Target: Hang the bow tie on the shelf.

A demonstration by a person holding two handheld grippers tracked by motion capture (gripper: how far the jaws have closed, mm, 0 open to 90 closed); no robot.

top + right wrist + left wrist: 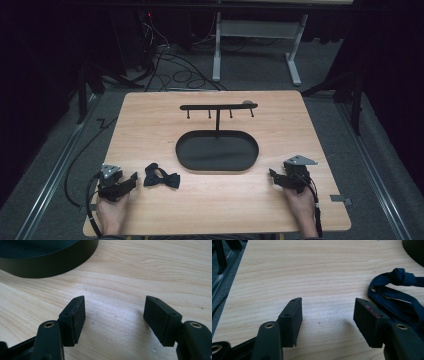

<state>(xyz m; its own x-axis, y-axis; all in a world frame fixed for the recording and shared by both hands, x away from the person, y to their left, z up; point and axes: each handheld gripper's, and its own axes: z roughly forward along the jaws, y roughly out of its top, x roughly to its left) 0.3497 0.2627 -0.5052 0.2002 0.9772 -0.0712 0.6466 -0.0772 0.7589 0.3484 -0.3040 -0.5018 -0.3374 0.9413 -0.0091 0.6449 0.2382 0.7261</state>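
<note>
One bow tie (161, 176), one rack (218, 108), two claws (131, 179) (273, 174) both wide, empty.

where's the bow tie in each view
High view: the bow tie lies at lower left, between the left tongs and the oval tray.
Left gripper view: right side, from the knot near the top edge down behind the right jaw.
Right gripper view: not in it.
Shared landmark: the tray, central in the high view, at the top right corner of the left gripper view and top left of the right gripper view.
</note>
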